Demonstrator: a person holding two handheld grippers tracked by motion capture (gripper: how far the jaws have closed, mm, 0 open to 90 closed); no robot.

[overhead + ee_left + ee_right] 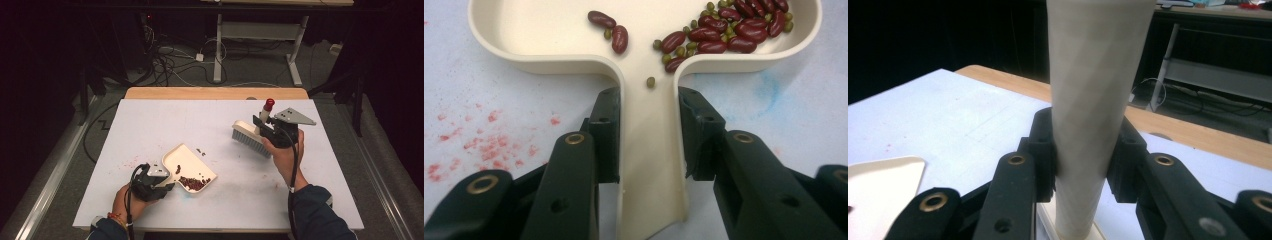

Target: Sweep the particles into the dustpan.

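A cream dustpan (189, 162) lies on the white table, and my left gripper (165, 186) is shut on its handle (650, 150). Red beans (729, 30) mixed with small green beans are piled in the pan's near right corner, and two red beans (611, 30) sit apart. My right gripper (267, 131) is shut on the cream handle (1093, 100) of a brush (247, 135), held above the table to the right of the pan. The brush's grey bristles point down and left, and its red-tipped handle end (269, 104) points up.
A few loose beans (201, 151) lie on the table just past the pan's far edge. Red smudges (484, 145) mark the table surface left of the pan. A wooden strip (215, 93) runs along the table's far edge. Another pan corner (878, 185) appears low left in the right gripper view.
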